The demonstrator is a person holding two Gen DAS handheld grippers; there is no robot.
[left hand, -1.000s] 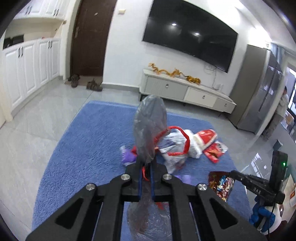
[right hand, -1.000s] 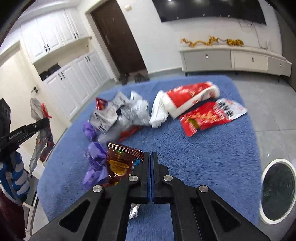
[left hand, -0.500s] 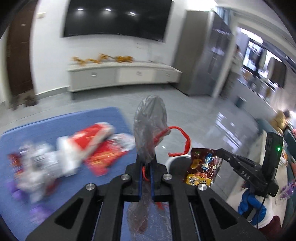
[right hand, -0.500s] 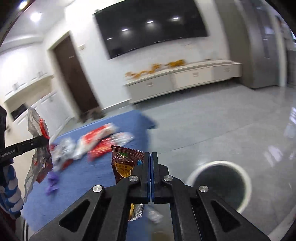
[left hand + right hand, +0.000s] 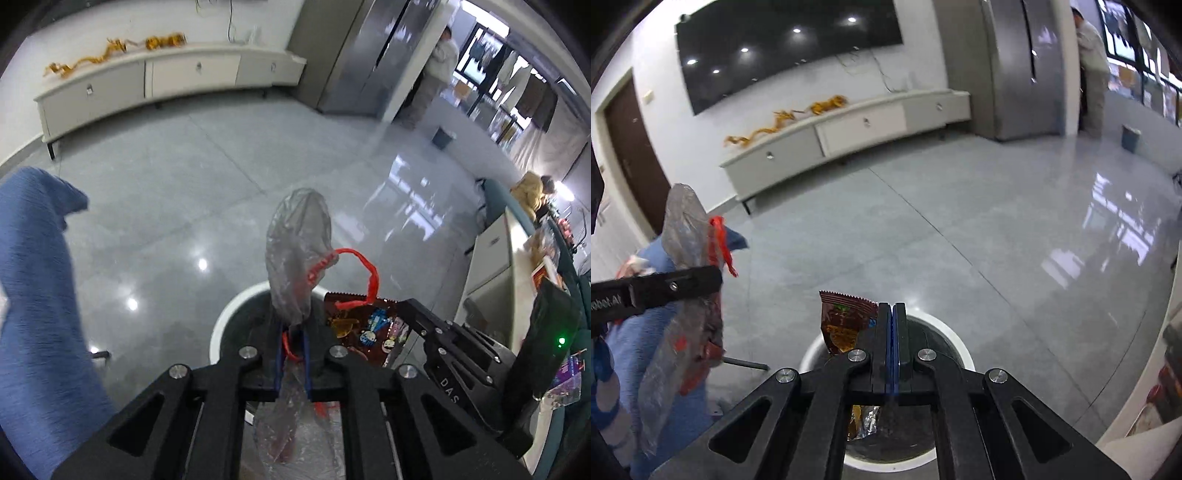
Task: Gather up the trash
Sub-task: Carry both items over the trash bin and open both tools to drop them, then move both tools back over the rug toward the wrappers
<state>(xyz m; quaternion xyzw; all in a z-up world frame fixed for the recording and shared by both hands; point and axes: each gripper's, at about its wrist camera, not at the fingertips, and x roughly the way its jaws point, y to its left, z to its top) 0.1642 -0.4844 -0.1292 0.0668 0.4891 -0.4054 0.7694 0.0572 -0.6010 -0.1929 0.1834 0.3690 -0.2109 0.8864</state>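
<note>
My left gripper [image 5: 293, 354] is shut on a clear grey plastic bag with a red drawstring [image 5: 297, 254] and holds it right over the round white-rimmed trash bin [image 5: 225, 317]. The bag also shows at the left of the right wrist view [image 5: 683, 229]. My right gripper [image 5: 893, 325] is shut on a dark red snack wrapper [image 5: 846, 321] and holds it over the same bin [image 5: 960, 354]. The wrapper [image 5: 369, 328] and the right gripper [image 5: 402, 306] show in the left wrist view, just right of the bag.
A blue rug [image 5: 33, 295] lies to the left, with some trash on it [image 5: 631, 266]. A low white TV cabinet [image 5: 849, 129] stands along the far wall. A person [image 5: 439, 62] stands by the steel fridge [image 5: 365, 55]. A white counter [image 5: 495, 273] is at the right.
Both grippers have swung right, away from the rug and its trash pile, and now hang over the trash bin, each still holding its piece.
</note>
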